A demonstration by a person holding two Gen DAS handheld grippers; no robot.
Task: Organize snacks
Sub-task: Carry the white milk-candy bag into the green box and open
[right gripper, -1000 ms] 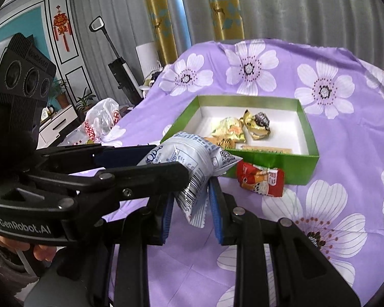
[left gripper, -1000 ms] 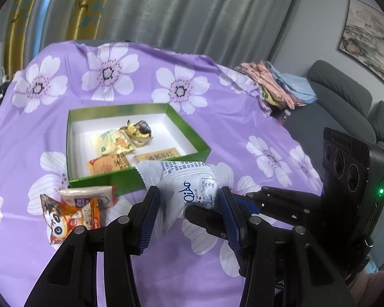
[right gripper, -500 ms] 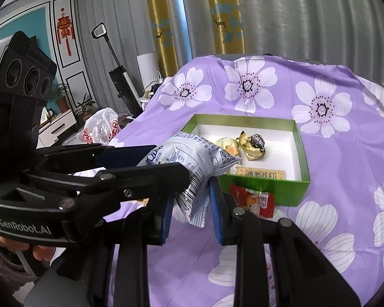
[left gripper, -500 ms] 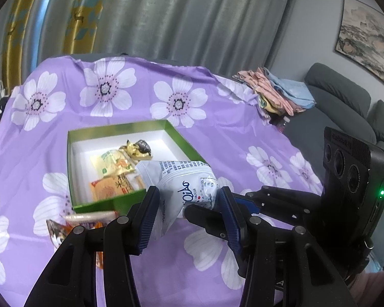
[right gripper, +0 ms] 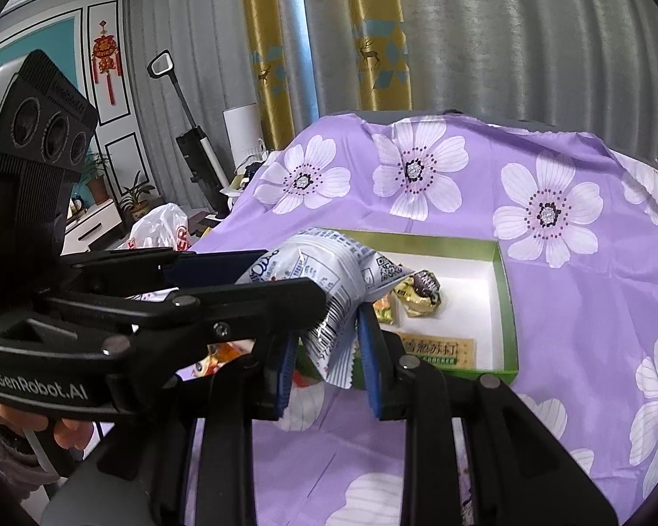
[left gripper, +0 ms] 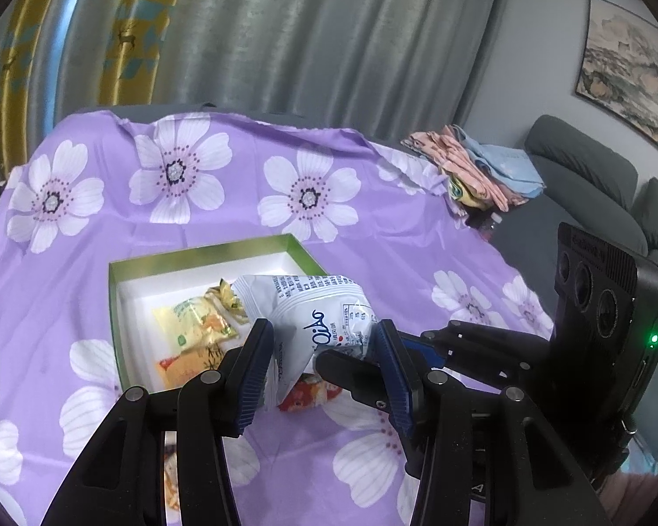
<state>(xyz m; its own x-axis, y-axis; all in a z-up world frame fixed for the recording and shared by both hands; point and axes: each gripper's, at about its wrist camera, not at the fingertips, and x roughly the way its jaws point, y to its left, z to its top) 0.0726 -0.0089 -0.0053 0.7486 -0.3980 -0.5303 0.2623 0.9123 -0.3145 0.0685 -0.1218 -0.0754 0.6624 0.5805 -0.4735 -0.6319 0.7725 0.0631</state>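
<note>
A white snack bag [left gripper: 316, 307] with blue print hangs in the air over the near edge of the green box [left gripper: 206, 254]. My left gripper [left gripper: 322, 346] is shut on the bag's lower part. My right gripper [right gripper: 329, 342] is shut on the same bag [right gripper: 324, 271], gripping its crimped end from the other side. The left gripper's fingers [right gripper: 241, 298] cross in front of the right wrist view. Inside the green box [right gripper: 506, 307] lie a yellow-green packet [left gripper: 197, 320], an orange packet [left gripper: 184, 364], a gold-wrapped candy [right gripper: 421, 293] and a cracker pack [right gripper: 434, 348].
A red-orange snack packet [left gripper: 307, 394] lies on the purple flowered cloth [left gripper: 109, 263] just before the box, half hidden by the bag. Folded clothes [left gripper: 473, 171] sit at the table's far right corner, beside a grey sofa [left gripper: 592, 175]. A vacuum [right gripper: 193, 149] and plastic bag [right gripper: 158, 228] stand beyond the left edge.
Both grippers have risen and moved toward the box with the white bag held between them. The bag now covers the box's near edge and the loose packets have slid under the fingers.
</note>
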